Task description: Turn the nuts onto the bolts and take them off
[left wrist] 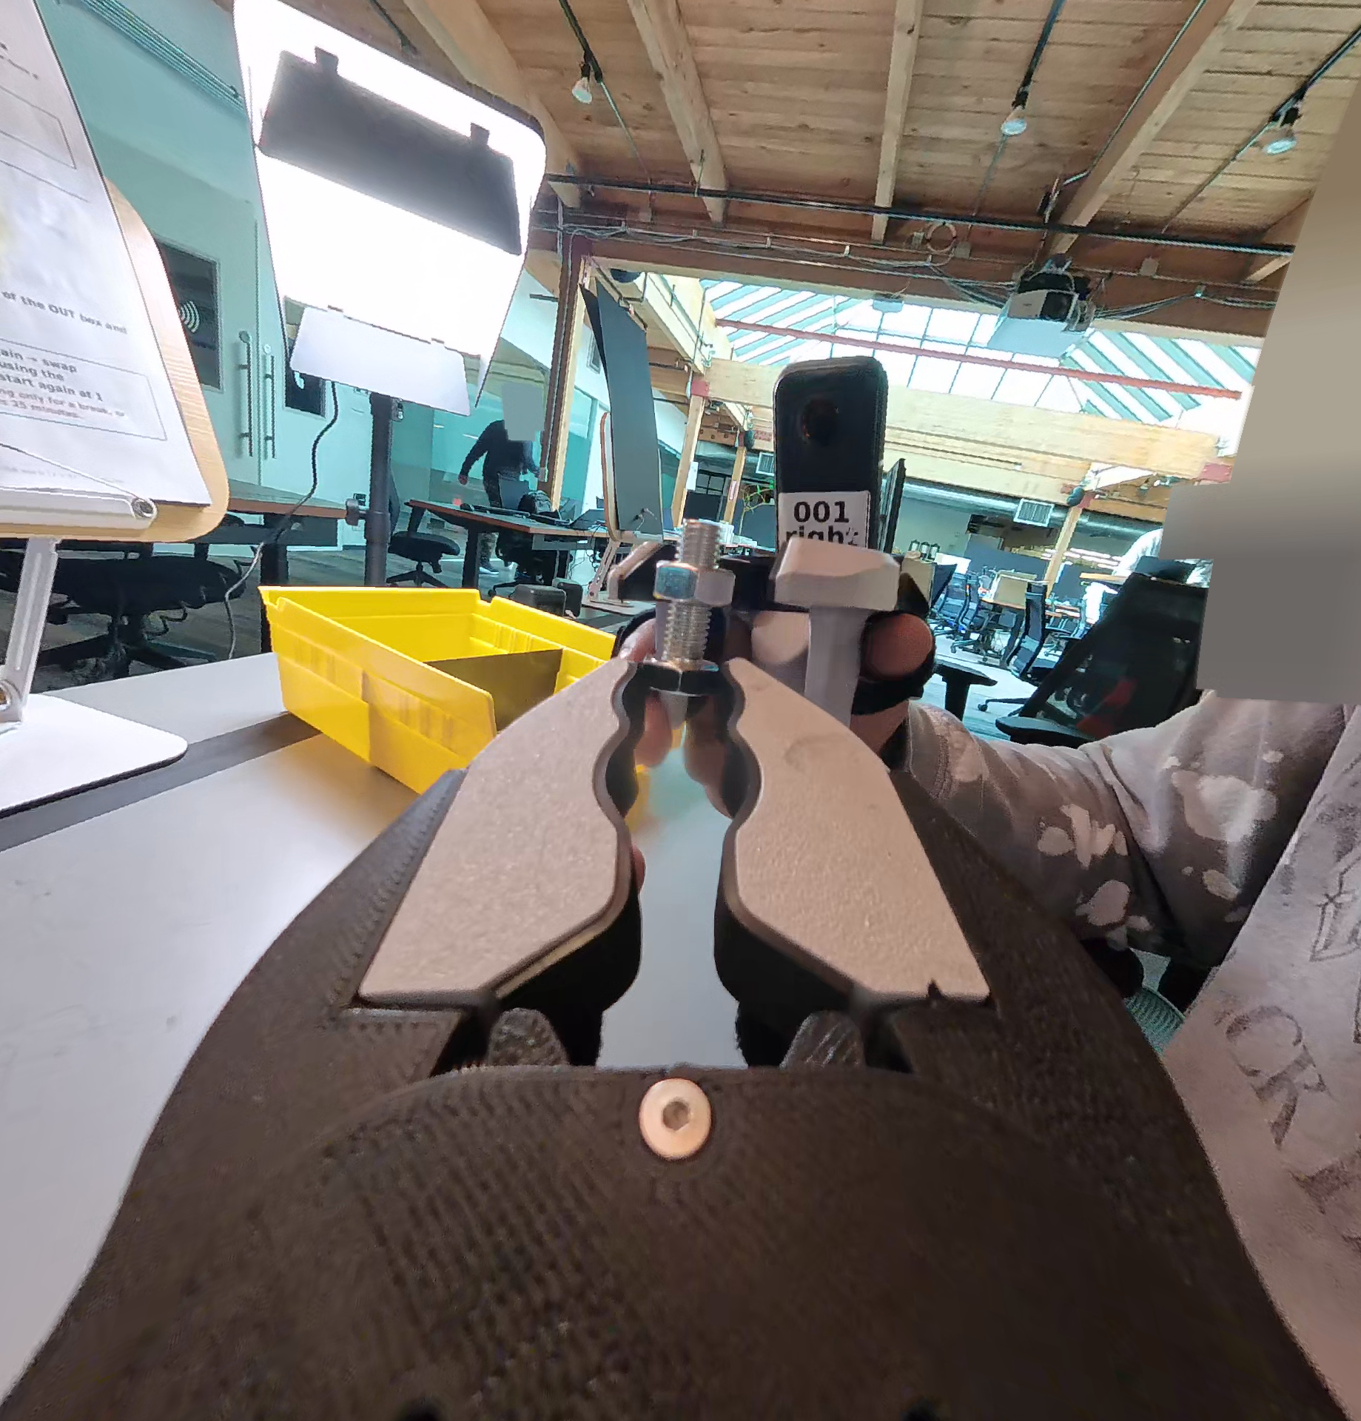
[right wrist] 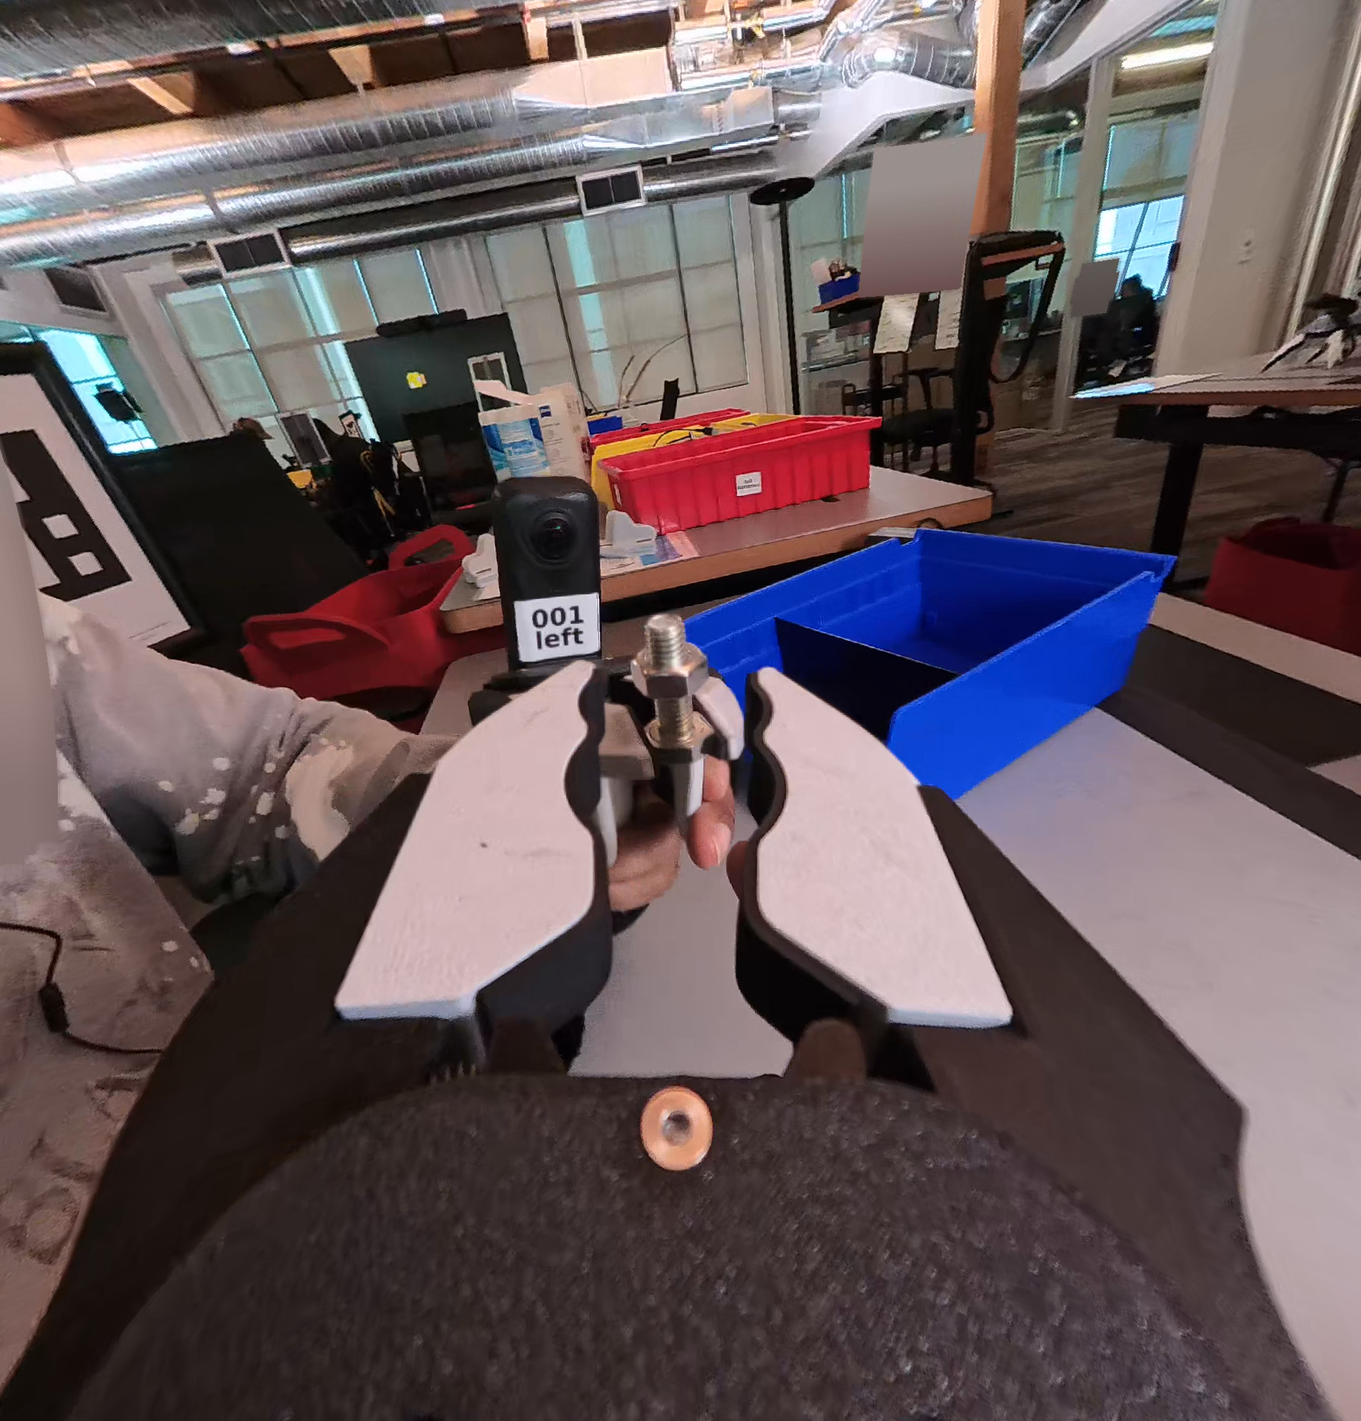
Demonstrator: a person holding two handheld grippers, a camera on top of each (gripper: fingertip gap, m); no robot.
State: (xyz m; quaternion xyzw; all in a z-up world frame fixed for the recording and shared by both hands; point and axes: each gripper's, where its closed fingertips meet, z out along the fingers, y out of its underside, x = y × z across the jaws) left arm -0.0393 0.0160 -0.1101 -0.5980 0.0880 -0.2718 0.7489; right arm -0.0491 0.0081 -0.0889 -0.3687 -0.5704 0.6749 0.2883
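A steel bolt (left wrist: 678,615) stands upright with a hex nut (left wrist: 677,580) threaded partway down its shank. My left gripper (left wrist: 677,673) is shut on the bolt's head and holds it above the table. In the right wrist view the bolt (right wrist: 671,723) and nut (right wrist: 669,673) sit just past my right gripper (right wrist: 677,678), in line with the gap. Its fingers are spread wider than the nut and do not clamp it. In the left wrist view the right gripper (left wrist: 769,588) faces me, with one finger close beside the nut.
A yellow bin (left wrist: 385,669) sits on the grey table (left wrist: 123,961) at the left, behind a paper stand (left wrist: 69,307). A blue divided bin (right wrist: 969,692) sits at the right. Red bins (right wrist: 738,477) stand on a farther table. The person's sleeves show in both views. Both grippers' tips are close together, under 4 cm apart.
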